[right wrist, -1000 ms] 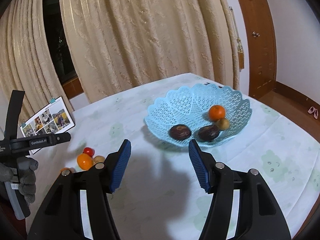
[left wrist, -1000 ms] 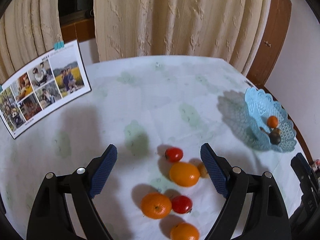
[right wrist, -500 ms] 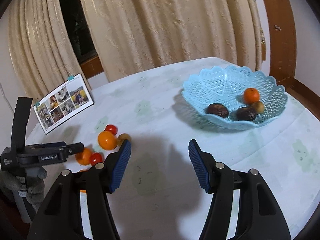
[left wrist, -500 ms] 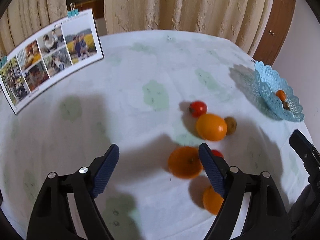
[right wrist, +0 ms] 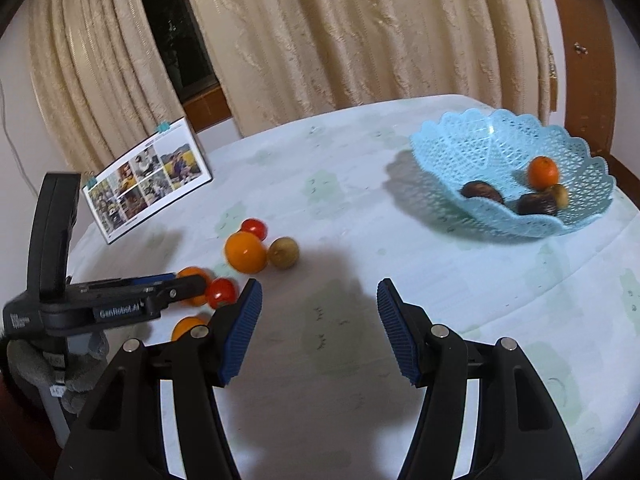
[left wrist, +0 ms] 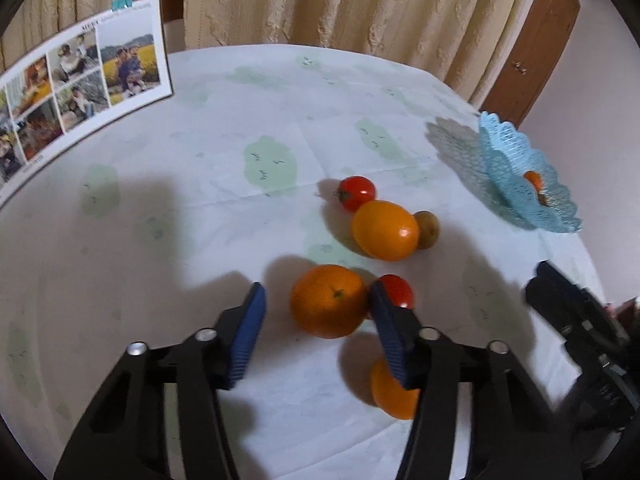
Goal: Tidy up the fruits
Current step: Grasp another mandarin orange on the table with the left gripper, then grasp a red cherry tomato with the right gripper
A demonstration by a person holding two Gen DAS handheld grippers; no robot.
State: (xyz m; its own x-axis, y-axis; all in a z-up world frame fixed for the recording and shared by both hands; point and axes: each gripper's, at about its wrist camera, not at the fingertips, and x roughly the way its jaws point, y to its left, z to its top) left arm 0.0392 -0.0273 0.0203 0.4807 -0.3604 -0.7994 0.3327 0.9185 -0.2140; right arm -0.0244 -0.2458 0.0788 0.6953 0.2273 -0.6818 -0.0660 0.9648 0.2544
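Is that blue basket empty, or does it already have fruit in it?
Not empty. The blue basket holds a small orange, two dark brown fruits and a small greenish-brown one.

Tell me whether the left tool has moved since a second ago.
Yes. The left tool has dropped forward and now straddles the orange, judged against the photo calendar.

Counted on the tablecloth in the left wrist view: three orange fruits (left wrist: 329, 301), two red tomatoes (left wrist: 357, 192) and one small brownish-green fruit (left wrist: 428, 229), all lower right of centre. Found in the one blue basket (right wrist: 480, 148), right wrist view, upper right: one orange (right wrist: 542, 172), two dark fruits (right wrist: 481, 193), one small brownish fruit (right wrist: 560, 195).
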